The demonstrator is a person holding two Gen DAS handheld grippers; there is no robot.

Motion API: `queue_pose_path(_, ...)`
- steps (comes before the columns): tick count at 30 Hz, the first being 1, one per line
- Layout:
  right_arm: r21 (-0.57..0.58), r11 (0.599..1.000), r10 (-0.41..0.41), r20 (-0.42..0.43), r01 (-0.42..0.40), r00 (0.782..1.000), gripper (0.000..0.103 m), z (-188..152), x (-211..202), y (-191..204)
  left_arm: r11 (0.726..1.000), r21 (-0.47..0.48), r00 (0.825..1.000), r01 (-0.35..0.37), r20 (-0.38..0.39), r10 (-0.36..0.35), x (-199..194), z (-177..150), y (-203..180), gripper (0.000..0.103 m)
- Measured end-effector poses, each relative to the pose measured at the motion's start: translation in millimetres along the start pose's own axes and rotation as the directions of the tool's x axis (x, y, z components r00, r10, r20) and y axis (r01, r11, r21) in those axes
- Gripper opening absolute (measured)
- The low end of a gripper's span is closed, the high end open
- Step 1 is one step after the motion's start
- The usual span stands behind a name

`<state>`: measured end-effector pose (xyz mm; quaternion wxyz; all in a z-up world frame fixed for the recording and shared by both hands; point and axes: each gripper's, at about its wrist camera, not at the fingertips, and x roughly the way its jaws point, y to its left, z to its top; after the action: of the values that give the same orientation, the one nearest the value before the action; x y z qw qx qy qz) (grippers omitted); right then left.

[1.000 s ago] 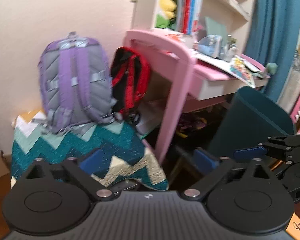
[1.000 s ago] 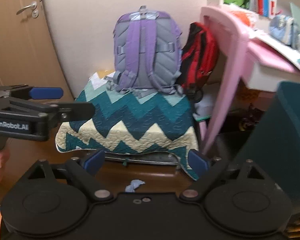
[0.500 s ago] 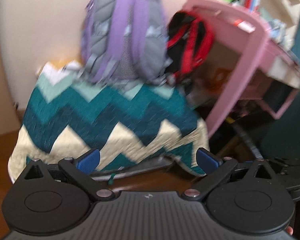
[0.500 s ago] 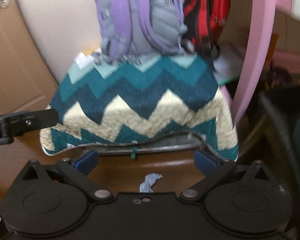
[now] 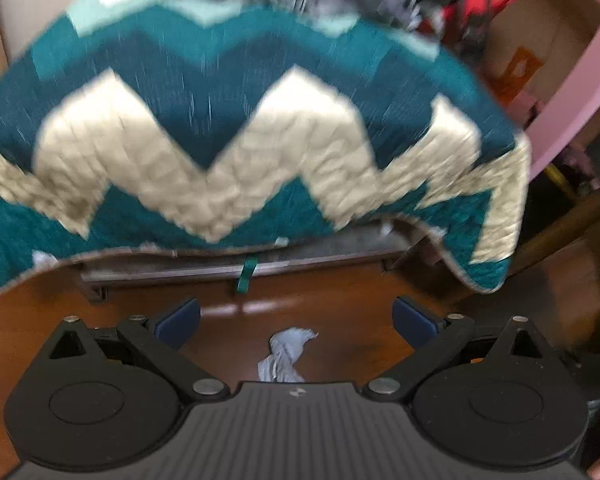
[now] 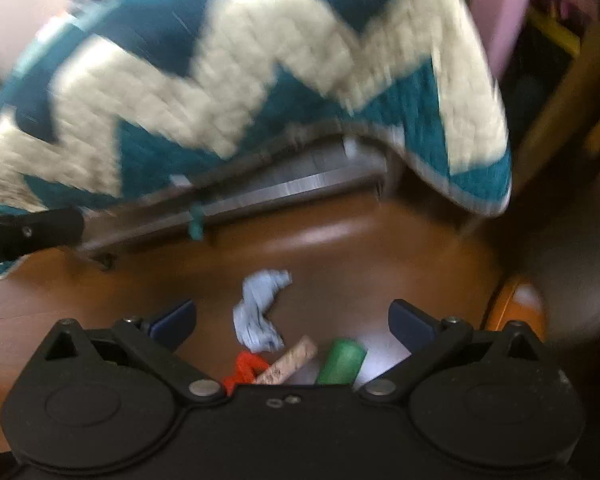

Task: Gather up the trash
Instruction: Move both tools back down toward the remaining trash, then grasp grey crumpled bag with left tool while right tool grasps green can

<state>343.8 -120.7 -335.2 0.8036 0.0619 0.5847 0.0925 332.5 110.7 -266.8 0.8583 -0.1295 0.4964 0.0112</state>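
Both tongs, left [image 5: 296, 318] and right [image 6: 292, 320], gape empty above brown floor [image 6: 360, 264]; zigzag quilt [image 5: 240, 128] ahead, perhaps bedding.

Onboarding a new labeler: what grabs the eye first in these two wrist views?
The teal-and-cream zigzag quilt fills the upper half of both views, draped over a low frame. Below it, on the brown floor, lies a crumpled pale-blue scrap, with a red piece, a tan stick and a green cylinder nearer the camera. The right hand-held gripper is open over this litter.
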Motion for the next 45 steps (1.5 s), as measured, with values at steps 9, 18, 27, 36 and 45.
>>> queue_pose_path(9,0.046,0.996,-0.067,-0.206,0.078,0.976,0.100,-26,102,-31,0.994,0.110,0.991,-0.030,-0.126,0.044,111,-31,-6,0.103)
queue_pose_path(18,0.003,0.996,-0.080,-0.340,0.086,0.937,0.092,-56,169,-39,0.988,0.157,0.967,-0.002,-0.252,0.042,199,-59,4,0.103)
queue_pose_path(27,0.010,0.996,-0.073,-0.384,0.083,0.920,0.086,-67,203,-43,0.996,0.079,0.937,0.028,-0.349,0.002,263,-77,5,0.103)
queue_pose_path(36,0.048,0.994,-0.070,-0.397,0.097,0.915,0.077,-70,216,-51,0.996,0.092,0.936,0.020,-0.352,0.013,299,-84,1,0.102)
queue_pose_path(45,0.023,0.994,-0.087,-0.394,0.105,0.915,0.053,-71,225,-50,0.995,0.098,0.928,0.015,-0.371,0.022,312,-94,-2,0.052)
